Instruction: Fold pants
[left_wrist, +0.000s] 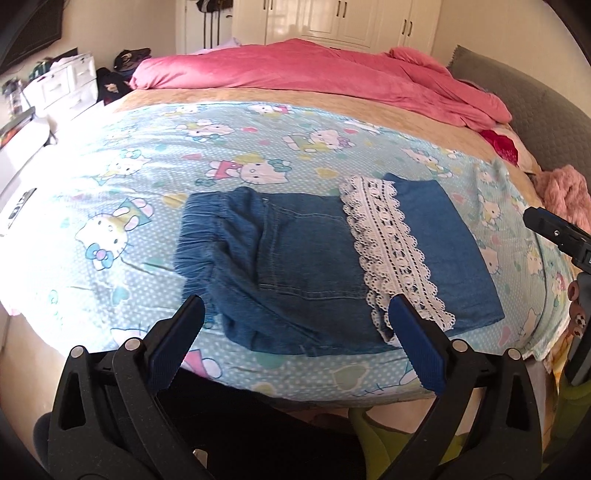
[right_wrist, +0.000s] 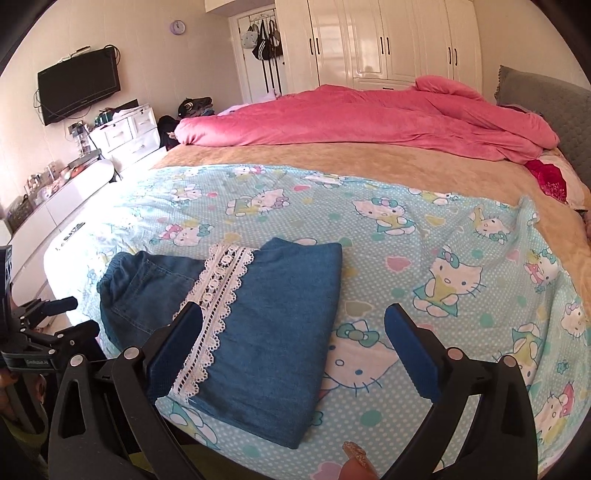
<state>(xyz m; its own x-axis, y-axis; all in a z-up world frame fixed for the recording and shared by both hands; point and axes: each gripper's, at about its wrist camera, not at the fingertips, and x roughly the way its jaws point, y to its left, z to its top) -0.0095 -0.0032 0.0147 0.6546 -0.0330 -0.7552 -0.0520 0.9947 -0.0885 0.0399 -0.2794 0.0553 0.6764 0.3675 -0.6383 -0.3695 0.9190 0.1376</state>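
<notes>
Blue denim pants (left_wrist: 295, 258) lie folded on the cartoon-cat sheet (left_wrist: 147, 177) near the bed's front edge, waistband to the left, a white lace band (left_wrist: 395, 243) across them, and the legs folded over at the right. They also show in the right wrist view (right_wrist: 266, 325). My left gripper (left_wrist: 295, 314) is open and empty, just in front of the pants. My right gripper (right_wrist: 293, 325) is open and empty, over the pants' right end and the sheet; it also shows at the left wrist view's right edge (left_wrist: 561, 236).
A pink duvet (left_wrist: 314, 74) is bunched along the far side of the bed. A grey headboard (left_wrist: 524, 92) stands at the right. White drawers (right_wrist: 125, 136), a wall TV (right_wrist: 79, 88) and wardrobes (right_wrist: 384, 40) line the room.
</notes>
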